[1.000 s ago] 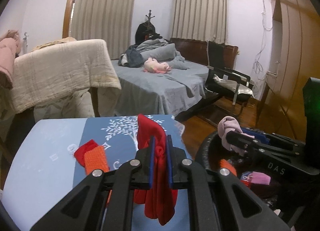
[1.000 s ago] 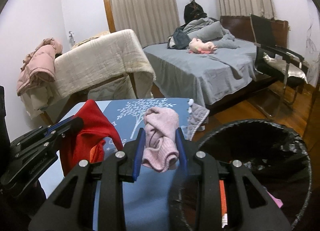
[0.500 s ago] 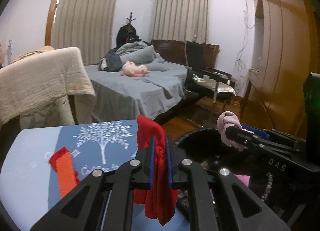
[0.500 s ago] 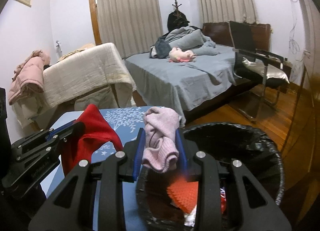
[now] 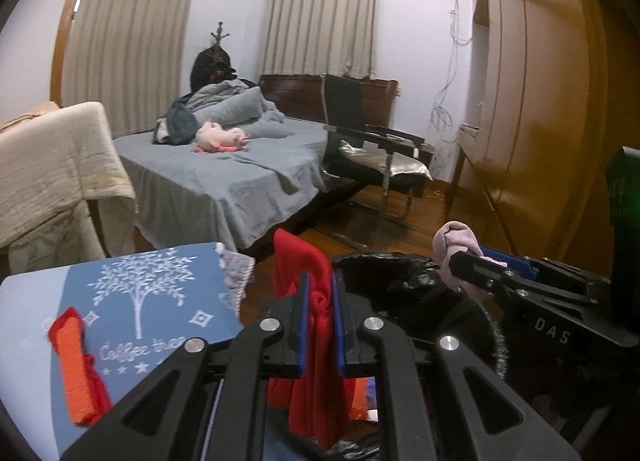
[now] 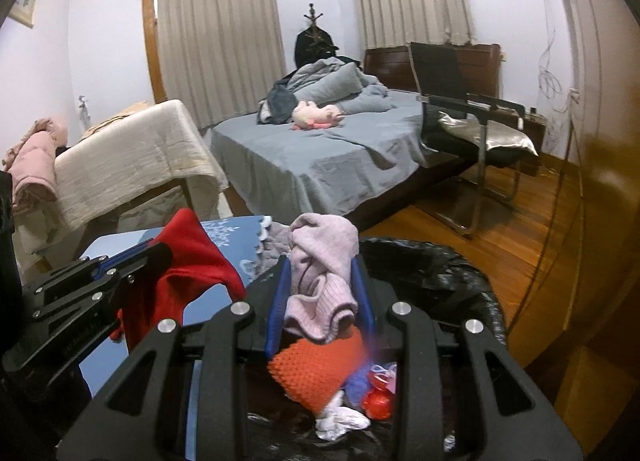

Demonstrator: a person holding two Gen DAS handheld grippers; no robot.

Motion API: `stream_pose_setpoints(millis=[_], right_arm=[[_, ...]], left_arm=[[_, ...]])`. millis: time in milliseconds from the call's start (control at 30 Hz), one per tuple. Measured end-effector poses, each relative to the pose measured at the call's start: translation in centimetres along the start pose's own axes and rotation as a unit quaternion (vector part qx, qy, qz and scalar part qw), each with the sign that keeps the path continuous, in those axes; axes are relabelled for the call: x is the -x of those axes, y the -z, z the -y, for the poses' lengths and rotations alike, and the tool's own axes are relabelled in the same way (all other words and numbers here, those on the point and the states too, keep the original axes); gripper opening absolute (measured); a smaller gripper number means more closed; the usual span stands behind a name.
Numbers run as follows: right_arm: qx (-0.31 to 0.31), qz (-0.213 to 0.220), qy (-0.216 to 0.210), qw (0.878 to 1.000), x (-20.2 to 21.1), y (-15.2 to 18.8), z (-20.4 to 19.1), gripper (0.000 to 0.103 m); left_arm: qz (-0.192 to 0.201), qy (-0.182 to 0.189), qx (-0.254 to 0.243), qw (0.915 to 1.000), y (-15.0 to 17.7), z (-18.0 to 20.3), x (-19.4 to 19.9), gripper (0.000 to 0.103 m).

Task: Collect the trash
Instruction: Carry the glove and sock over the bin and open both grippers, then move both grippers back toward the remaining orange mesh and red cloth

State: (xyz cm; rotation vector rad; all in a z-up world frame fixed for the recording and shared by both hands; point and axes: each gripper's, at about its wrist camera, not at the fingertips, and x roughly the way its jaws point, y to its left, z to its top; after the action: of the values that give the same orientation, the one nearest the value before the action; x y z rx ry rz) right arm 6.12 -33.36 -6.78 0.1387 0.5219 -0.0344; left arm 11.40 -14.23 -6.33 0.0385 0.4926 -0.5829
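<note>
Currently we are holding two cloth items over the black-lined trash bin (image 6: 460,273) so that each can drop straight in on release. Our left gripper (image 5: 319,321) is keeping its jaws clenched on one red cloth (image 5: 316,373); our right gripper (image 6: 322,297) is clamping one pink cloth (image 6: 320,281). One orange-and-red sock (image 5: 78,365) is lying on the table (image 5: 24,309), awaiting collection. Several discarded items are sitting inside the bin.

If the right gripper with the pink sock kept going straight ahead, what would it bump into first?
Probably the far rim of the black trash bin, since the right gripper and its pink sock sit above the bin's opening. Past that comes bare wooden floor. Depth is hard to judge.
</note>
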Motion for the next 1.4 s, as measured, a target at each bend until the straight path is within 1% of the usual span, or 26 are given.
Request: stream_pose_setpoints(millis=[433, 667, 733, 767, 800, 833, 867, 900, 933, 967, 1000, 1033, 1067, 1100, 1133, 1200, 1267, 1400], right_arm=[[-0.018, -0.008, 0.035, 0.999, 0.0, 1.1, 4.0, 0.030], [-0.026, -0.019, 0.048, 0.998, -1.1, 1.8, 5.6, 0.030], [-0.027, -0.023, 0.051, 0.998, -1.4, 1.9, 5.8, 0.032], [-0.028, -0.024, 0.055, 0.998, -1.5, 2.0, 6.0, 0.033], [-0.029, -0.024, 0.057, 0.998, -1.6, 2.1, 6.1, 0.033], [-0.030, -0.026, 0.059, 0.997, -1.6, 2.2, 6.2, 0.035], [-0.031, -0.027, 0.062, 0.997, -1.7, 2.2, 6.2, 0.042], [-0.033, -0.026, 0.066, 0.997, -1.7, 2.3, 6.3, 0.046], [-0.034, -0.026, 0.066, 0.997, -1.7, 2.3, 6.4, 0.047], [-0.034, -0.025, 0.067, 0.997, -1.7, 2.4, 6.5, 0.052], [-0.034, -0.024, 0.069, 0.997, -1.6, 2.4, 6.4, 0.060], [-0.034, -0.022, 0.071, 0.997, -1.5, 2.4, 6.4, 0.065], [-0.034, -0.019, 0.071, 0.997, -1.3, 2.4, 6.3, 0.075], [-0.034, -0.014, 0.072, 0.997, -1.1, 2.3, 6.1, 0.088], [-0.032, -0.012, 0.074, 0.997, -0.9, 2.2, 6.0, 0.093], [-0.026, -0.010, 0.071, 0.997, -0.7, 2.1, 5.4, 0.095], [-0.023, -0.011, 0.065, 0.998, -0.6, 1.8, 4.9, 0.096], [-0.020, -0.005, 0.047, 0.999, -0.5, 1.5, 3.1, 0.097]], left_arm=[[-0.014, 0.036, -0.017, 0.9991, -0.3, 3.8, -3.9, 0.010], [-0.028, 0.045, -0.024, 0.9983, -0.1, 4.8, -5.7, 0.010], [-0.034, 0.050, -0.022, 0.9980, -0.1, 4.9, -6.3, 0.013], [-0.037, 0.051, -0.018, 0.9978, 0.0, 4.9, -6.5, 0.015], [-0.041, 0.054, -0.014, 0.9976, 0.0, 4.8, -6.6, 0.023], [-0.043, 0.057, -0.010, 0.9974, 0.0, 4.7, -6.8, 0.027], [-0.045, 0.057, -0.007, 0.9973, 0.1, 4.5, -6.8, 0.035], [-0.045, 0.058, -0.005, 0.9973, 0.1, 4.4, -6.7, 0.039], [-0.044, 0.056, -0.005, 0.9974, 0.1, 4.2, -6.6, 0.040], [-0.044, 0.054, -0.005, 0.9976, 0.1, 4.0, -6.5, 0.045], [-0.042, 0.049, -0.005, 0.9979, 0.0, 3.8, -6.2, 0.050], [-0.040, 0.044, -0.003, 0.9982, 0.0, 3.5, -5.9, 0.053], [-0.037, 0.037, -0.002, 0.9986, -0.1, 3.2, -5.7, 0.059], [-0.034, 0.029, -0.001, 0.9990, -0.1, 2.8, -5.4, 0.066], [-0.031, 0.022, -0.001, 0.9993, -0.1, 2.6, -5.0, 0.070], [-0.021, 0.004, 0.001, 0.9998, -0.2, 1.6, -4.0, 0.080], [-0.015, -0.016, 0.005, 0.9997, -0.2, 0.3, -2.8, 0.087], [-0.011, -0.051, 0.014, 0.9985, 0.0, -2.0, -0.6, 0.094]])
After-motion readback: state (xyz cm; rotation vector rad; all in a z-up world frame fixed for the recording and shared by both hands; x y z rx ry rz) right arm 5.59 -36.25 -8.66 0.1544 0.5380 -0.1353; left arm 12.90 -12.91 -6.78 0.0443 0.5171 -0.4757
